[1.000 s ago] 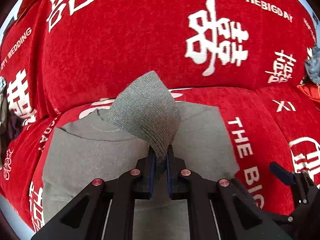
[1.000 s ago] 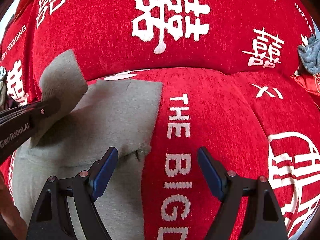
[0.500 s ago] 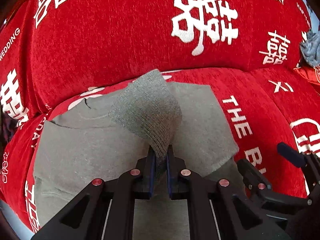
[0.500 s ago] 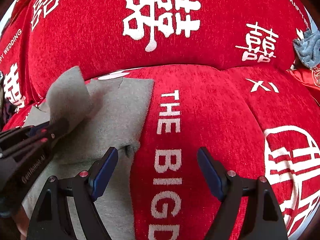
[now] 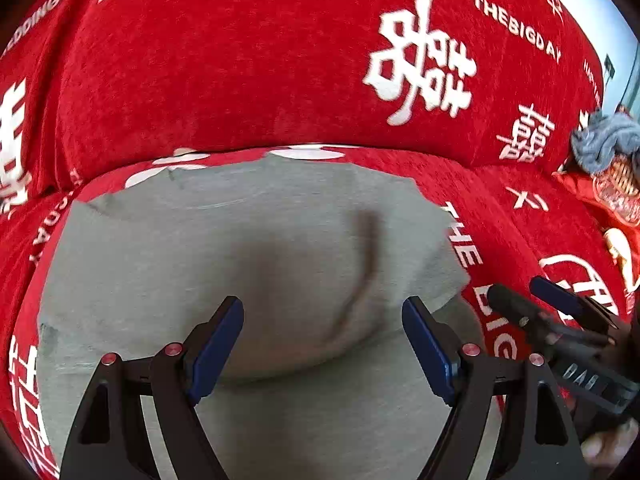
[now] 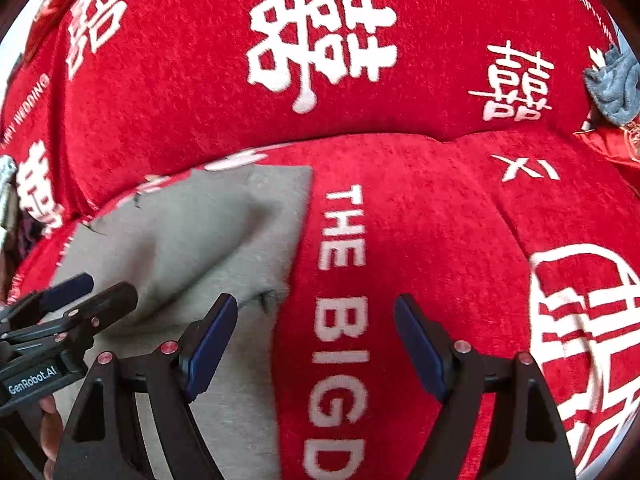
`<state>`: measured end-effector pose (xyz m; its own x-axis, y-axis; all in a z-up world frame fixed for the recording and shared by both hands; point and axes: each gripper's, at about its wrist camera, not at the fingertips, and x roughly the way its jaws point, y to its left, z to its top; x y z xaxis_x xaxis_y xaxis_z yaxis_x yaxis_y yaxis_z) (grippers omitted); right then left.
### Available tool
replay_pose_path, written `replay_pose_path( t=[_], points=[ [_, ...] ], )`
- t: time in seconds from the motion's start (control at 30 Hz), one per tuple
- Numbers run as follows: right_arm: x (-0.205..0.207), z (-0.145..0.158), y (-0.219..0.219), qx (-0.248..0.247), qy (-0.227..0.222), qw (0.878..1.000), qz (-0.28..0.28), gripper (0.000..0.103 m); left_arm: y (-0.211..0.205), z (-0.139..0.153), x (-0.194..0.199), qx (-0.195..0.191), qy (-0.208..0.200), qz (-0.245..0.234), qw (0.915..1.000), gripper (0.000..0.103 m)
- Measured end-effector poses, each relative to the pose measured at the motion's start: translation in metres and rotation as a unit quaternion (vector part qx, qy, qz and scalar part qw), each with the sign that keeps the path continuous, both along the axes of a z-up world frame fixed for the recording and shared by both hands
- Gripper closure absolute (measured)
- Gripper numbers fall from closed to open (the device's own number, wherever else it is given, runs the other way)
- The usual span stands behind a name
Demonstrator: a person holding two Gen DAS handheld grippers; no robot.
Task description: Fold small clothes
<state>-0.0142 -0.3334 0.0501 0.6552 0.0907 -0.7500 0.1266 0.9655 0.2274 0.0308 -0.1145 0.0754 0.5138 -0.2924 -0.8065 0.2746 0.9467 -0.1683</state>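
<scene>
Left gripper (image 5: 322, 344): jaws spread wide, empty, poised over grey shirt (image 5: 248, 248), likely a release so folded flap can settle. Flap lies across shirt body, soft crease (image 5: 360, 280) toward right. Right gripper (image 6: 316, 340): jaws also spread, empty, over shirt's right edge (image 6: 280, 296), perhaps ready for next fold. Shirt flat on red sofa cover (image 5: 240, 80). Blue cloth (image 5: 604, 140) far right, well apart.

The red sofa seat (image 6: 420, 220) right of the grey garment (image 5: 248, 248) lies bare; the backrest (image 5: 240, 80) closes the far side, and a blue cloth (image 6: 612, 84) sits far right.
</scene>
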Motion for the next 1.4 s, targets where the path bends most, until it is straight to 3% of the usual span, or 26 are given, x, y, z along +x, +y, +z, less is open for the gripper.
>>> replay_pose_path(
  t=[0.3, 0.43, 0.5, 0.6, 0.63, 0.67, 0.7, 0.73, 0.93, 1.03, 1.27, 1.4],
  points=[
    [0.017, -0.004, 0.020, 0.108, -0.016, 0.993, 0.045, 0.019, 0.066, -0.024, 0.024, 0.016, 0.038, 0.088, 0.9953, 0.021],
    [0.028, -0.008, 0.022, 0.167, -0.010, 0.984, 0.051, 0.019, 0.071, -0.034, 0.023, 0.030, 0.044, 0.091, 0.9945, 0.021],
    [0.039, -0.015, 0.016, 0.215, 0.005, 0.976, 0.038, 0.019, 0.071, -0.039, 0.021, 0.039, 0.047, 0.087, 0.9943, 0.021],
    [0.058, -0.031, 0.011, 0.247, 0.038, 0.968, 0.009, 0.020, 0.066, -0.046, 0.017, 0.060, 0.042, 0.079, 0.9942, 0.021],
    [0.062, -0.035, 0.012, 0.251, 0.045, 0.967, 0.007, 0.030, 0.063, -0.046, 0.014, 0.066, 0.034, 0.075, 0.9944, 0.021],
    [0.065, -0.037, 0.016, 0.243, 0.056, 0.968, 0.012, 0.044, 0.063, -0.045, 0.014, 0.067, 0.034, 0.072, 0.9946, 0.021],
    [0.067, -0.038, 0.021, 0.226, 0.067, 0.972, 0.020, 0.077, 0.064, -0.045, 0.015, 0.065, 0.035, 0.070, 0.9948, 0.021],
    [0.066, -0.037, 0.026, 0.211, 0.071, 0.975, 0.023, 0.088, 0.066, -0.045, 0.016, 0.059, 0.037, 0.069, 0.9952, 0.021],
    [0.025, -0.020, 0.038, 0.154, 0.011, 0.987, 0.031, 0.089, 0.077, -0.045, 0.019, 0.043, 0.044, 0.074, 0.9954, 0.021],
    [0.028, -0.031, 0.040, 0.128, 0.023, 0.991, 0.028, 0.089, 0.073, -0.046, 0.020, 0.054, 0.042, 0.072, 0.9950, 0.021],
    [0.017, -0.025, 0.042, 0.062, -0.001, 0.998, 0.028, 0.090, 0.083, -0.041, 0.017, 0.041, 0.048, 0.074, 0.9953, 0.021],
    [0.009, -0.035, 0.035, 0.071, 0.006, 0.997, 0.014, 0.090, 0.088, -0.043, 0.019, 0.039, 0.053, 0.077, 0.9949, 0.021]
  ],
)
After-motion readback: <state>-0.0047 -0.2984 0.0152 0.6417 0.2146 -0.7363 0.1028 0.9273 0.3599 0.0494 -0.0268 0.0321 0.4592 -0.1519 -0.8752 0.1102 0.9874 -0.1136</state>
